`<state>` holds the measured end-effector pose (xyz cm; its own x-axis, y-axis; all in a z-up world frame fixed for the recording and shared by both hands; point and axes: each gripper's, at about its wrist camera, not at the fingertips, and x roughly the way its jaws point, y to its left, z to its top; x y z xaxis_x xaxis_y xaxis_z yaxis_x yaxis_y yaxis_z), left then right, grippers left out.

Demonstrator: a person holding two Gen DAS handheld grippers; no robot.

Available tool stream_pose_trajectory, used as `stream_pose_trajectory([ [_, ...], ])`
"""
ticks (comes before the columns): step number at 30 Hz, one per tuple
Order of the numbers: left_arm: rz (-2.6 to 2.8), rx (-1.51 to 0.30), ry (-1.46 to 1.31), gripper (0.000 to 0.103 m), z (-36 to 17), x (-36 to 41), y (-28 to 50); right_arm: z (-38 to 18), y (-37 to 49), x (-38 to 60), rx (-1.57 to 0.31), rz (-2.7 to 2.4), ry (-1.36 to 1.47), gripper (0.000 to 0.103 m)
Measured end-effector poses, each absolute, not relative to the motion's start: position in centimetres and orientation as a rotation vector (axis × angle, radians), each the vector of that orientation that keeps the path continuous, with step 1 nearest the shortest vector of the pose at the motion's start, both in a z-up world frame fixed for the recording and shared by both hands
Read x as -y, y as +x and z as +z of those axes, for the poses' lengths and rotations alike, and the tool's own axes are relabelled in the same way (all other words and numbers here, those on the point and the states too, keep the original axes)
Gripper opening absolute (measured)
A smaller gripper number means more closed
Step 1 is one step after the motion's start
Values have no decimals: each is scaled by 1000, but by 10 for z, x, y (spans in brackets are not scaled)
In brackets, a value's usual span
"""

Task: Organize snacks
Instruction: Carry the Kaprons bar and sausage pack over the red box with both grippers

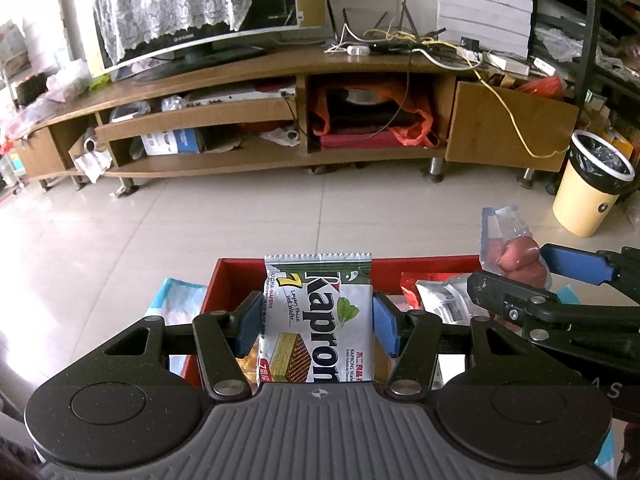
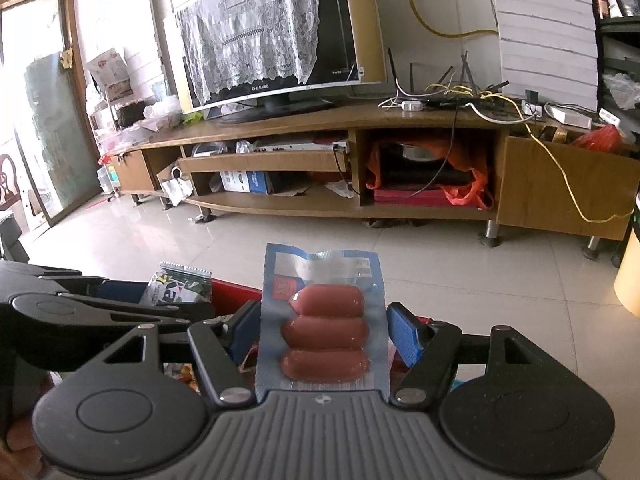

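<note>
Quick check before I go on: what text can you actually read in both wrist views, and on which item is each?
"Kapron", large, on the wafer pack
"7" and "Layers thick", on the same pack
"KAPRONS Wafer", small, lower on the same pack
"CHA-WAFERS", along the same pack's edge; the first letters are cut off
Sausage pack: red label and white panel too blurred to read
TV bezel logo: too small to read

Wood TV stand [image 1: 248, 70] w/ lace-draped TV [image 1: 192, 4], cable tangle [image 1: 404, 40]; bin [image 1: 592, 184] on tiled floor.
</note>
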<state>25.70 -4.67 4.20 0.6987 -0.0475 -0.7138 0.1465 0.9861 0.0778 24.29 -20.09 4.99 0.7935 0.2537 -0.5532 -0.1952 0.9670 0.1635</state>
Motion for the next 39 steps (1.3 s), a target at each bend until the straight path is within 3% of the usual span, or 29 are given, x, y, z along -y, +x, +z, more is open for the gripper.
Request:
stream_pose_trajectory([
  [39,-43,-936,191,64,-7,42,288,-5,281,190,-799,242,87,68],
])
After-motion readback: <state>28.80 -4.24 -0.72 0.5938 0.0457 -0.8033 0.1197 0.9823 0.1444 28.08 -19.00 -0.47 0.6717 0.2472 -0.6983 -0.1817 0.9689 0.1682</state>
